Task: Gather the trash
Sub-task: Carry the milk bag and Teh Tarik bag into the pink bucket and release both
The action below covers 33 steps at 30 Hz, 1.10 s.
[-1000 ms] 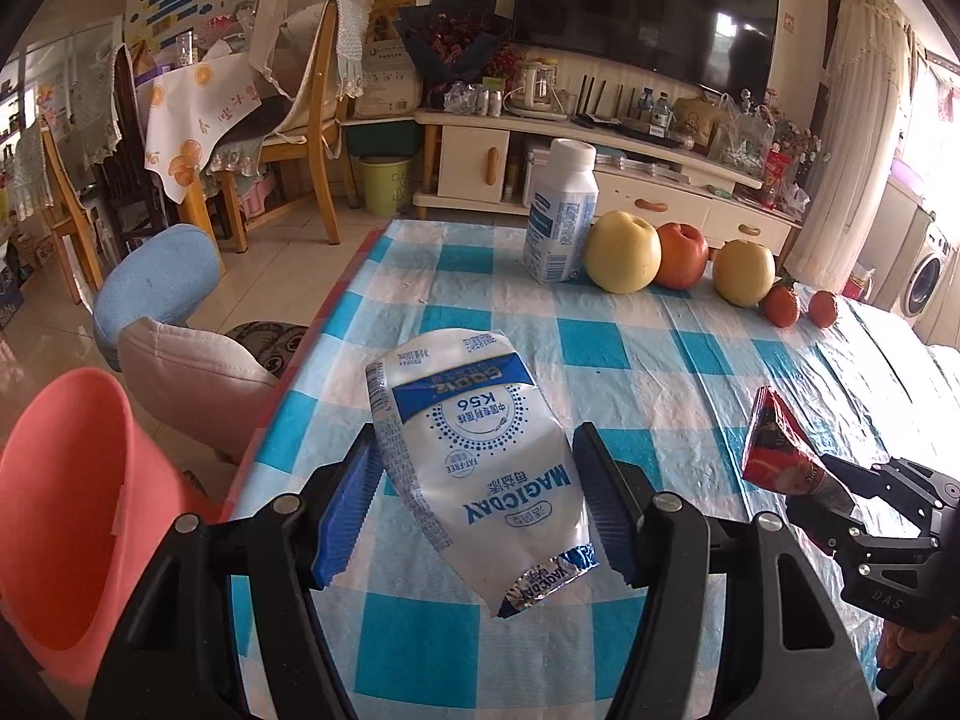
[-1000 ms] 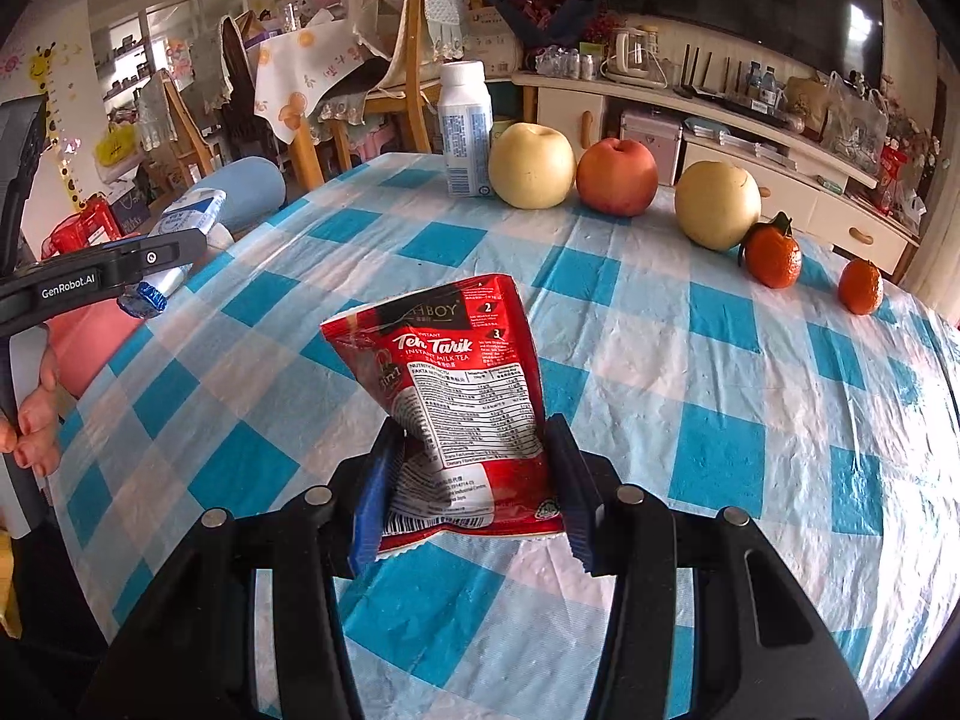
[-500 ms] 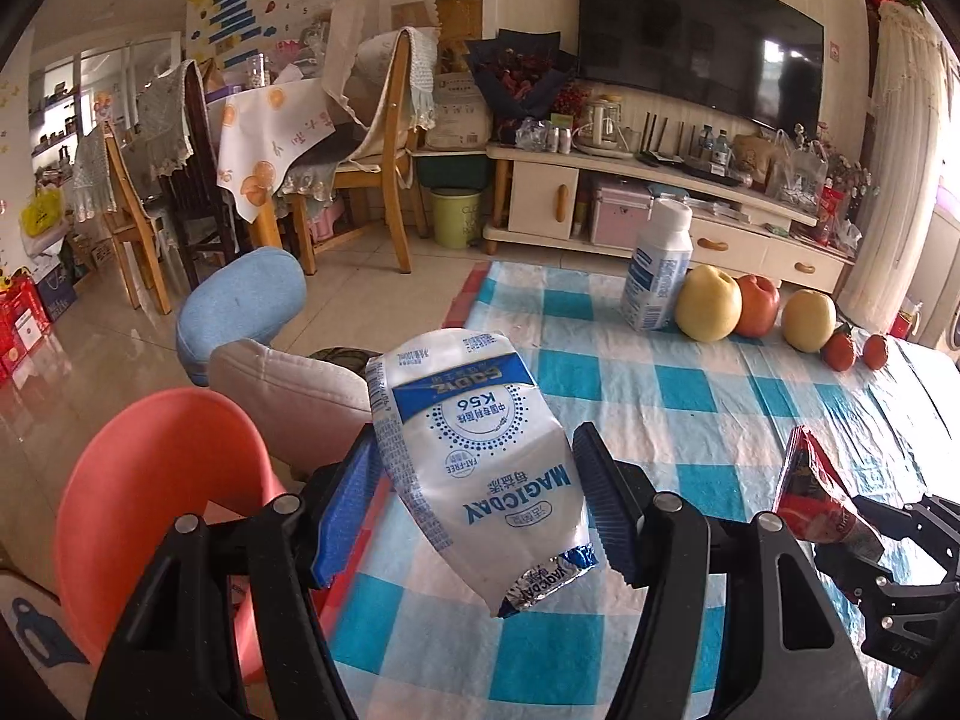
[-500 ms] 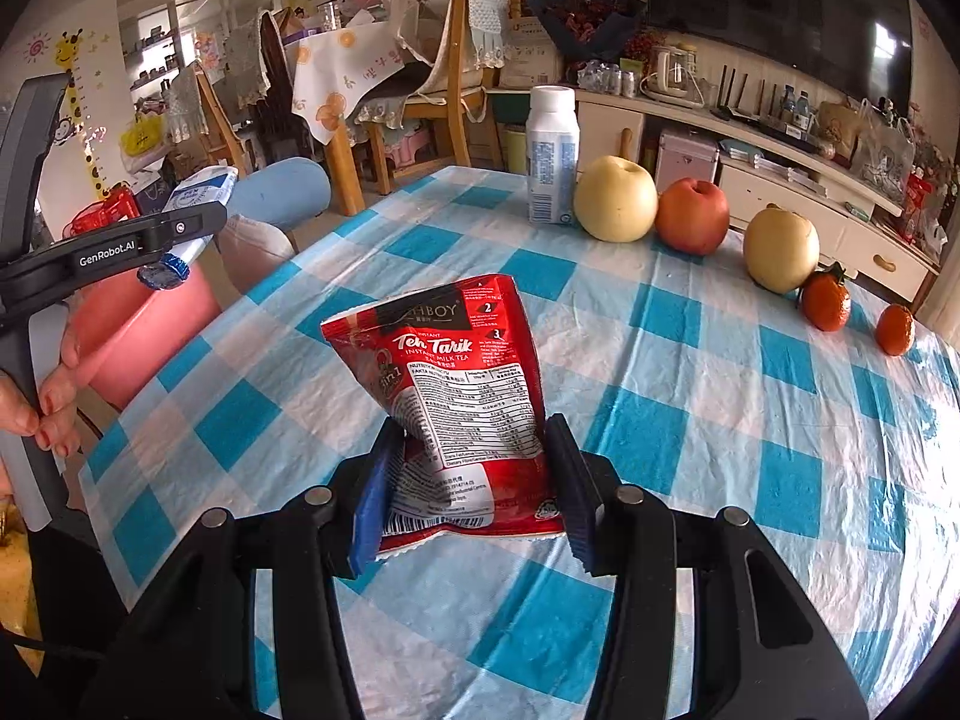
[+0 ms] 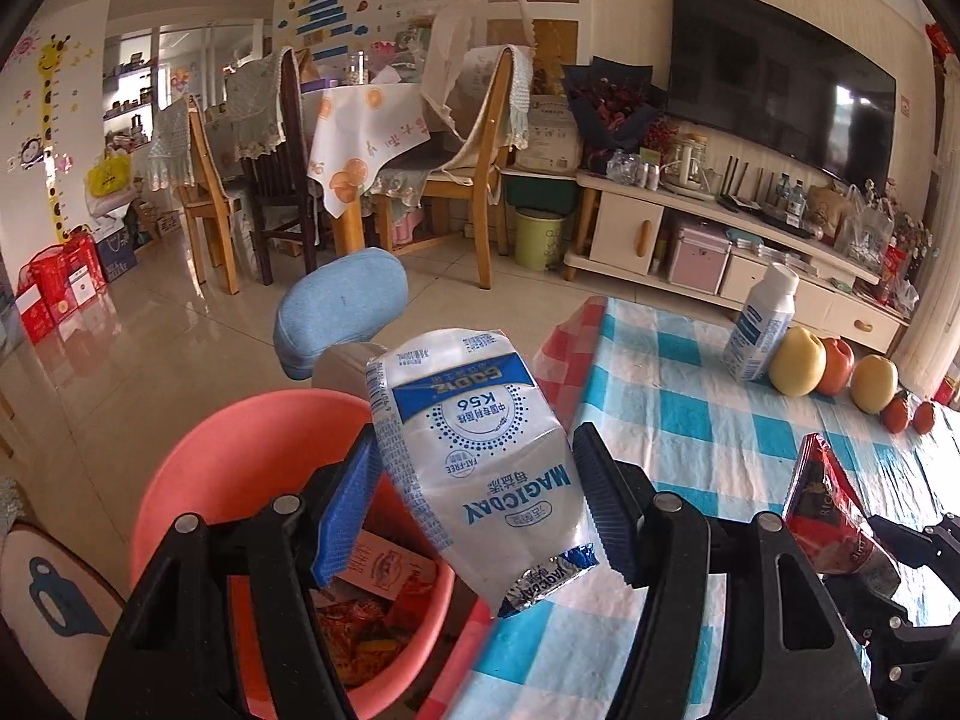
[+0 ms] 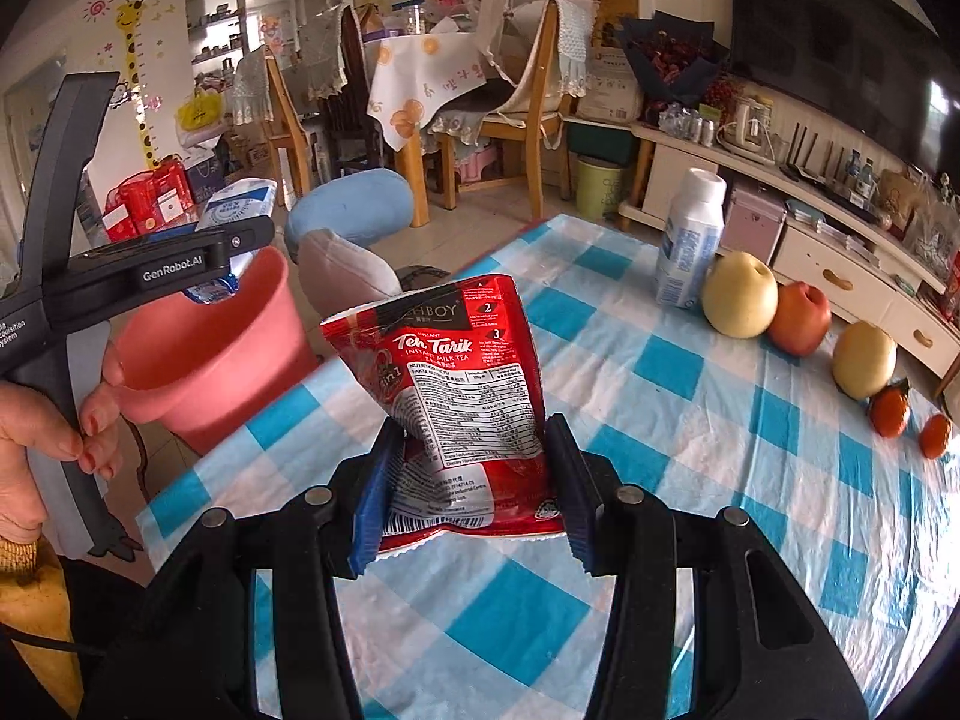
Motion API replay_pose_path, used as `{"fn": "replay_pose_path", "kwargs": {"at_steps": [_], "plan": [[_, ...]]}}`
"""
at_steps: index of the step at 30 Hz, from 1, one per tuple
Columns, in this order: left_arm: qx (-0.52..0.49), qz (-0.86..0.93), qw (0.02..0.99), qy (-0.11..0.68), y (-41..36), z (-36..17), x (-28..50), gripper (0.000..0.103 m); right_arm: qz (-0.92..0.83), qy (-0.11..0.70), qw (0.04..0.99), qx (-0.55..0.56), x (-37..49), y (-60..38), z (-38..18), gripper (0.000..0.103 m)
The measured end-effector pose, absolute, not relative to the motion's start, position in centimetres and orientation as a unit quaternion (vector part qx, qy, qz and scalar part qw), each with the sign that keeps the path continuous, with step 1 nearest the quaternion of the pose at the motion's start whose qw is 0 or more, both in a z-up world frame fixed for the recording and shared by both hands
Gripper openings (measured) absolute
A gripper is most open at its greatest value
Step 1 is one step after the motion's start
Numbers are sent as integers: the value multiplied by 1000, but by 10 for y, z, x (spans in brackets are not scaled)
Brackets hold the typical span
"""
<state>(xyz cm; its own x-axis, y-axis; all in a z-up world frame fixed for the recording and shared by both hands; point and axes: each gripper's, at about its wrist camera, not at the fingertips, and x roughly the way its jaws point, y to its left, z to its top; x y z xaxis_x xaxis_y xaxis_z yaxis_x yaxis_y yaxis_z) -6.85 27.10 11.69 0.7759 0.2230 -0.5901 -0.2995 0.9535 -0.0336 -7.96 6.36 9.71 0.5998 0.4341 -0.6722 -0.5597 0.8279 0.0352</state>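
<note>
My left gripper [image 5: 474,480] is shut on a white and blue Magicday pouch [image 5: 468,414], holding it upside down over the near rim of a pink bin [image 5: 240,450]. The bin stands on the floor by the table's left edge, with wrappers [image 5: 372,612] inside. My right gripper [image 6: 475,438] is shut on a red Teh Tarik sachet [image 6: 456,360], upright above the checked tablecloth [image 6: 690,450]. In the right wrist view the left gripper [image 6: 228,252] reaches over the pink bin [image 6: 222,354], held by a hand [image 6: 36,420]. The red sachet [image 5: 828,510] shows at the left view's right edge.
A white milk bottle [image 6: 687,240], two pears, an apple [image 6: 801,318] and two tangerines stand along the table's far side. Blue and grey padded stools [image 5: 342,306] sit just beyond the bin. Wooden chairs and a TV cabinet stand farther back.
Both grippers have swung left toward the table's left edge and risen a little. The pink bin has come under the left gripper. Both grips look unchanged.
</note>
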Motion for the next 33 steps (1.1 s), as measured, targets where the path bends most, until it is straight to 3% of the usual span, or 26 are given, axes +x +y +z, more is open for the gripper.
{"fn": "replay_pose_path", "kwargs": {"at_steps": [13, 27, 30, 32, 33], "plan": [[-167, 207, 916, 302, 365, 111, -93, 65, 355, 321, 864, -155, -77, 191, 119, 50], [-218, 273, 886, 304, 424, 96, -107, 66, 404, 324, 825, -227, -79, 289, 89, 51], [-212, 289, 881, 309, 428, 95, -106, 78, 423, 332, 811, -232, -83, 297, 82, 58], [-208, 294, 881, 306, 426, 96, -107, 91, 421, 320, 817, -230, -87, 294, 82, 73], [-206, 293, 883, 303, 424, 97, -108, 92, 418, 313, 822, -228, -89, 290, 82, 83]]}}
